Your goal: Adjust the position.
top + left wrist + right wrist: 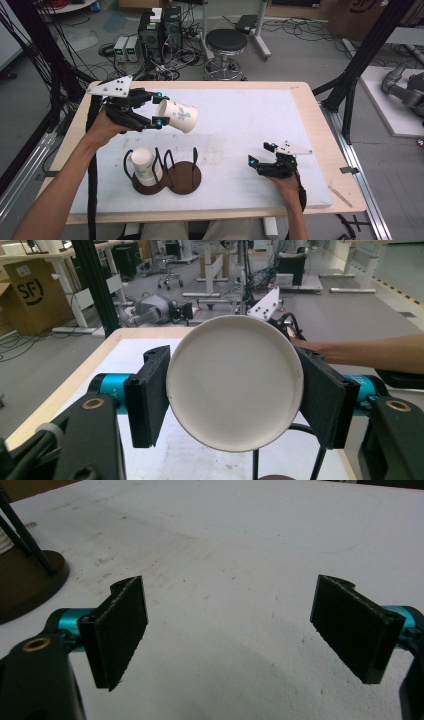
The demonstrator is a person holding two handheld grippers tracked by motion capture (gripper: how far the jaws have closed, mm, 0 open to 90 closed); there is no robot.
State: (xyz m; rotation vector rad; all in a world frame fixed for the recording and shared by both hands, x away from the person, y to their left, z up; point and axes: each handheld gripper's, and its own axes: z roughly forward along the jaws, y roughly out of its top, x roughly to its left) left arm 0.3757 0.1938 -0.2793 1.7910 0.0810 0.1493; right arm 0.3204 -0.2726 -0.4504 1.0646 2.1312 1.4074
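A: Above the left half of the table (300, 102), the left gripper (158, 108) carries a paper cup (177, 116) on its side, clear of the white mat (240, 130). Its jaws are closed on the cup near the base; in the left gripper view the round white bottom of the cup (235, 382) sits squarely between the two black pads (146, 400).

B: And the holder?

A: The dark wire cup holder (165, 172) stands below and nearer the person, with a second cup (144, 166) upright in its left ring. The right ring (184, 167) looks free.

B: So which step is this?

A: By my judgement, the carry: the cup is lifted and tilted, not yet over its slot. The next move calls for turning the wrist so the cup stands base-down, bringing it over the right ring, and lowering it straight between the wires without knocking the cup already seated.

B: The other hand?

A: The right gripper (261, 155) rests low over the mat, well apart from the holder, jaws spread wide with nothing between them.
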